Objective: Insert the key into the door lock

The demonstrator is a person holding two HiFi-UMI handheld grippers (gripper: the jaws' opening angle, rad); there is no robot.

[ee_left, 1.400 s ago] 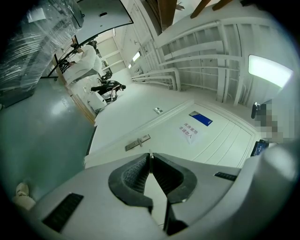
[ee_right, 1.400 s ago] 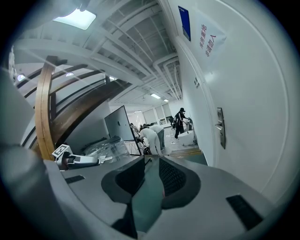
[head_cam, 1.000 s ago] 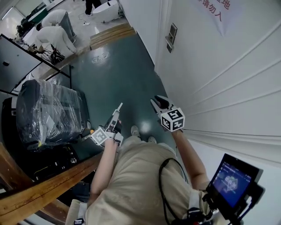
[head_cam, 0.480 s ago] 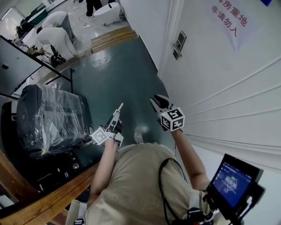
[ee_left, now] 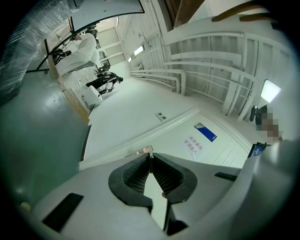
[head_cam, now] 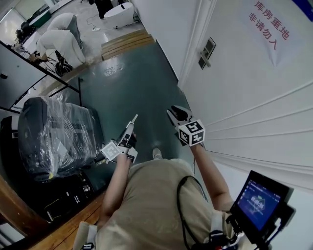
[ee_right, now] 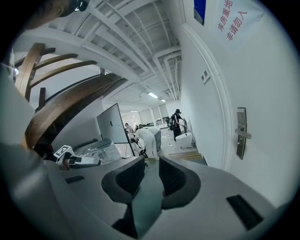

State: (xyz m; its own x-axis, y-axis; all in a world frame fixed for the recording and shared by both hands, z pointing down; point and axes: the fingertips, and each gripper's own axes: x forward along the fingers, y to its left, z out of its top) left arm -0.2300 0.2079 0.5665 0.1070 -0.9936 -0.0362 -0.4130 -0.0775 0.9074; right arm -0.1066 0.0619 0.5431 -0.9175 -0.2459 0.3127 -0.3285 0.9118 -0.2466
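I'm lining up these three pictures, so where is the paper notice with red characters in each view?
Head view: the paper notice is at the upper right.
Left gripper view: the paper notice is just right of centre.
Right gripper view: the paper notice is at the top right.
Shared landmark: the blue plate beside it.

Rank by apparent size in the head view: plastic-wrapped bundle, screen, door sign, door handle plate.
Largest: plastic-wrapped bundle.
Next: screen and door sign, too alike to rank; the screen is nearer, the sign cropped.
Smallest: door handle plate.
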